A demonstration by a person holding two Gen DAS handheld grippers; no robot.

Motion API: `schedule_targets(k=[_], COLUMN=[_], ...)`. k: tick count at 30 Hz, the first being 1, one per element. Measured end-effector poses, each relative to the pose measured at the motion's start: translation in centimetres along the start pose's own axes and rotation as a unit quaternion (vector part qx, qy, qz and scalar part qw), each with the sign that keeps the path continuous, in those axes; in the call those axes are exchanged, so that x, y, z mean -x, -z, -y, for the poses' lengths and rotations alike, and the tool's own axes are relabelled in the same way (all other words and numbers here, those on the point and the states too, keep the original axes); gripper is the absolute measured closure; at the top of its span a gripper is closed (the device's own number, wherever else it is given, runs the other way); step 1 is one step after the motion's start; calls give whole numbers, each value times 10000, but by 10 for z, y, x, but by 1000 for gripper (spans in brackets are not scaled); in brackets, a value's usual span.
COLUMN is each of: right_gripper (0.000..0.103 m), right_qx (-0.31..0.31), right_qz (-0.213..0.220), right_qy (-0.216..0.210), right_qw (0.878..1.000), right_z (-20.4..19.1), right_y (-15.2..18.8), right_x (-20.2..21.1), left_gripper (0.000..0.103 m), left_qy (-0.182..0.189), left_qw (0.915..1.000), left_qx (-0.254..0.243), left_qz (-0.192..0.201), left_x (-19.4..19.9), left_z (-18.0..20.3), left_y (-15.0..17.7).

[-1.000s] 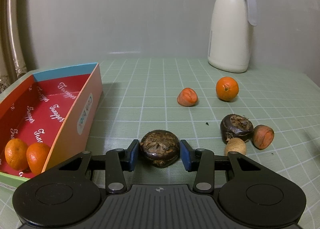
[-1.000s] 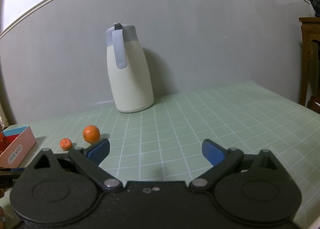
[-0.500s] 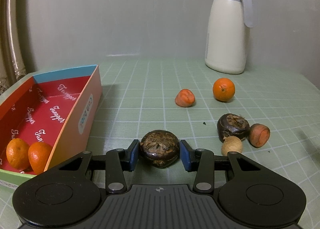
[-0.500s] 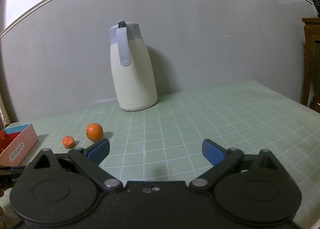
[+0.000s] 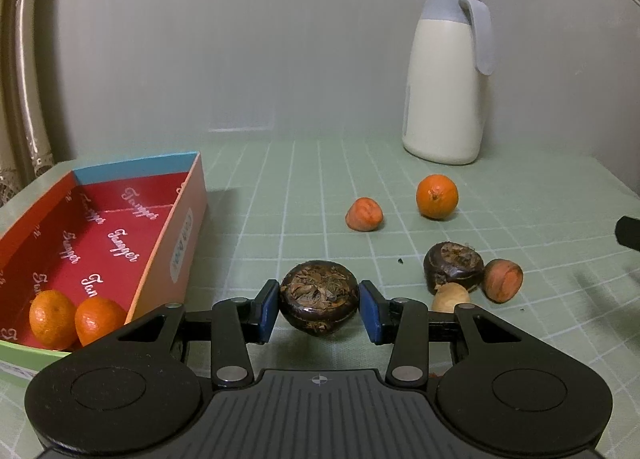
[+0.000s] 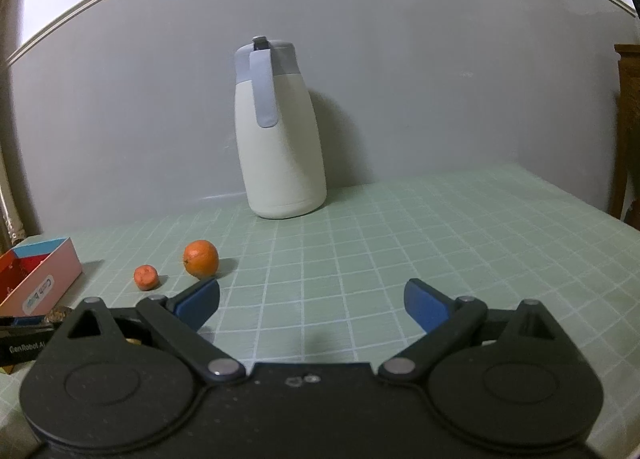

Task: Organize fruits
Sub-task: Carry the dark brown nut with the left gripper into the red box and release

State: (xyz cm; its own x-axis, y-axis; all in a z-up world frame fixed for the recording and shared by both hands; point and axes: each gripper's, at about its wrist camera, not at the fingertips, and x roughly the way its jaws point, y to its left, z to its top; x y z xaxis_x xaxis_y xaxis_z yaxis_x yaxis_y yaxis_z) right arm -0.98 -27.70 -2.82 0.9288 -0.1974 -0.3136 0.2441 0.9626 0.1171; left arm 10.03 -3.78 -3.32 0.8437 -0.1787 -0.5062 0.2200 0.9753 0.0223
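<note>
Left gripper (image 5: 319, 306) clamped on dark fruit (image 5: 318, 301), right of box (image 5: 182, 227). Right gripper (image 6: 312, 305) spread wide, empty, before jug (image 6: 280, 147).

light: dim, soft, indoor | shadows: jug (image 6: 280, 147) cast one rightward on wall; box (image 5: 176, 227) shaded the mat | focus: sharp centre | distortion: strong fisheye bowing, dark corners | glare: none

Splayed right gripper (image 6: 312, 299) facing white jug (image 6: 280, 143)

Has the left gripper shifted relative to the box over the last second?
No real shift: the left gripper, clamping the dark fruit, sits beside the box as before.
</note>
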Motion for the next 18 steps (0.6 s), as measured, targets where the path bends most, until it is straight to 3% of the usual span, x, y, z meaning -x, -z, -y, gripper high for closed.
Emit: schedule_targets(k=[10,18], right_gripper=[4,4], right_qx=[51,135], right_qz=[-2,-2], right_qy=[-85,-185], right_qw=[10000,9997], right_z=[-7,-18], right_y=[1,2], right_x=[-1,-4], left_gripper=[60,60], left_qy=[-110,-483], left_qw=[9996,9976], left_qx=[30,202], left_qz=[272,450], left_x=[20,31], left_z=[-9,-35], left_y=[-4,-7])
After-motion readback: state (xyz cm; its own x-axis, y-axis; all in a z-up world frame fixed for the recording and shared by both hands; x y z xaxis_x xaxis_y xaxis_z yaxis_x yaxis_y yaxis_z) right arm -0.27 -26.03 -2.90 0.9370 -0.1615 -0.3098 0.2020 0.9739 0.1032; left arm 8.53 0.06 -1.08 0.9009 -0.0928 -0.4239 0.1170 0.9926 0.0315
